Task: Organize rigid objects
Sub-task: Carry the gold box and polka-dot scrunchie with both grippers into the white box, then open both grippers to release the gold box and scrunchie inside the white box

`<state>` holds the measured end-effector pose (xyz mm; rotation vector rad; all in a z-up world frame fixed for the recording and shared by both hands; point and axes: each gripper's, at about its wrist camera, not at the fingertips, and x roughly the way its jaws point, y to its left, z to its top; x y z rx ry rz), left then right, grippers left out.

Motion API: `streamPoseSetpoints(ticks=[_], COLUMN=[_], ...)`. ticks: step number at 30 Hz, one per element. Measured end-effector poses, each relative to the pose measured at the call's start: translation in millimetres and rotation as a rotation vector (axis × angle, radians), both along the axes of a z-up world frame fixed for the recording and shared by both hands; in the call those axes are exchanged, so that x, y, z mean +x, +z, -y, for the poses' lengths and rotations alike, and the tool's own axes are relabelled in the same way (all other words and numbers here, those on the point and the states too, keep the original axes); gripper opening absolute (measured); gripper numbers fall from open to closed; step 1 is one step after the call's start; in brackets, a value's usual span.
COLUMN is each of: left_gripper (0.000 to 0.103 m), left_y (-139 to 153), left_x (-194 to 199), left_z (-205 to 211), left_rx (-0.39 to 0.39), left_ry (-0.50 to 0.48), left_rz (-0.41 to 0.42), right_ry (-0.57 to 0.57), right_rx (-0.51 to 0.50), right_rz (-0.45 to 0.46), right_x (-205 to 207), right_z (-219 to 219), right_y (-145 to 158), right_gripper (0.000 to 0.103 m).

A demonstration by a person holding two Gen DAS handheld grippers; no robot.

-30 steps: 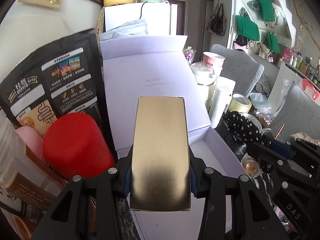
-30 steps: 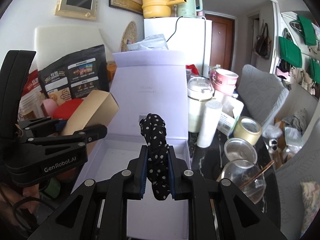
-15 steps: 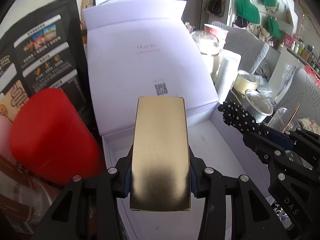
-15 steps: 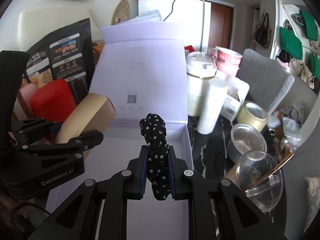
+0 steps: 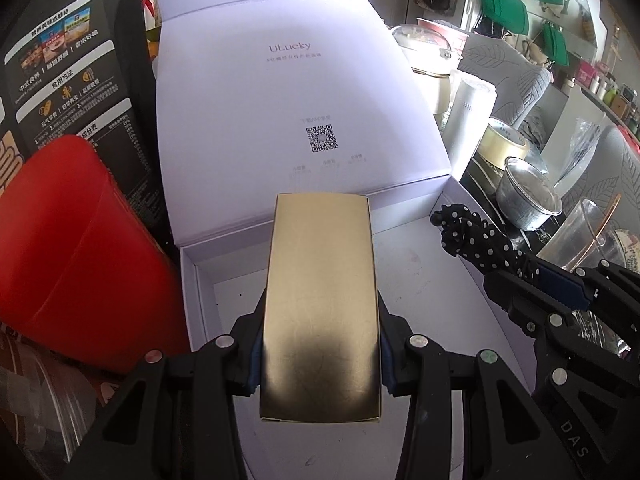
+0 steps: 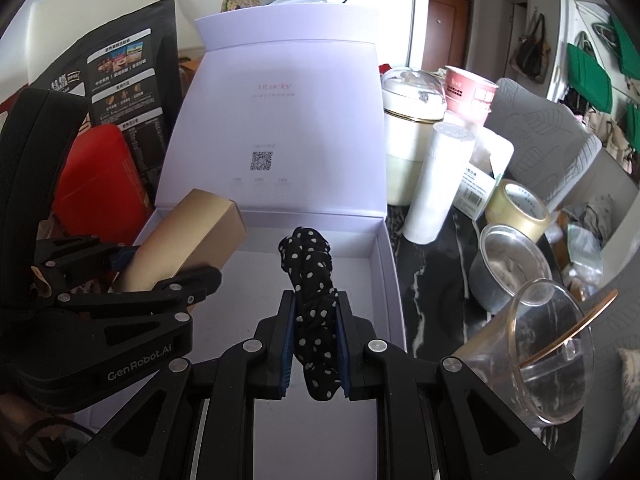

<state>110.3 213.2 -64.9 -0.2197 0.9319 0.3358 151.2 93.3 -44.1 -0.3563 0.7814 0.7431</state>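
The left gripper (image 5: 320,344) has its jaws clamped on the sides of a gold box (image 5: 320,300), held over the left part of the open white box (image 6: 384,264). The right gripper (image 6: 316,344) has its jaws nearly closed, pinching a black polka-dot fabric item (image 6: 312,280) above the same tray, right of the gold box. A red canister (image 5: 72,248) stands left of the white box; a tape roll (image 6: 520,208) and steel cup (image 6: 508,268) sit on the counter (image 6: 432,280)

You see white fridge (image 6: 384,12) top centre, brown door (image 6: 448,28) beside it, grey chair (image 6: 548,148) right, green bags (image 6: 592,76) on far-right wall; daylight.
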Motion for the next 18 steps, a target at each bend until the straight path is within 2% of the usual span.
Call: streamPoseSetpoints(ticks=[4, 10, 11, 18], left_gripper=[0.044, 0.044, 0.047, 0.048], left_y=[2.1, 0.0, 0.8, 20.0], left_x=[3.2, 4.3, 3.8, -4.5], left_z=[-1.1, -4.8, -4.9, -5.7], left_rx=[-0.005, -0.017, -0.012, 0.037], left_ry=[-0.002, 0.015, 0.020, 0.047], left_rz=[-0.012, -0.051, -0.055, -0.013], right_ry=[-0.012, -0.018, -0.019, -0.040], right_rx=[-0.005, -0.005, -0.005, 0.004], right_rz=[0.005, 0.000, 0.002, 0.008], right_x=[1.6, 1.6, 1.4, 2.5], right_z=[0.7, 1.8, 2.2, 8.1], right_y=[1.0, 1.8, 2.4, 8.5], right_gripper=[0.020, 0.031, 0.032, 0.032])
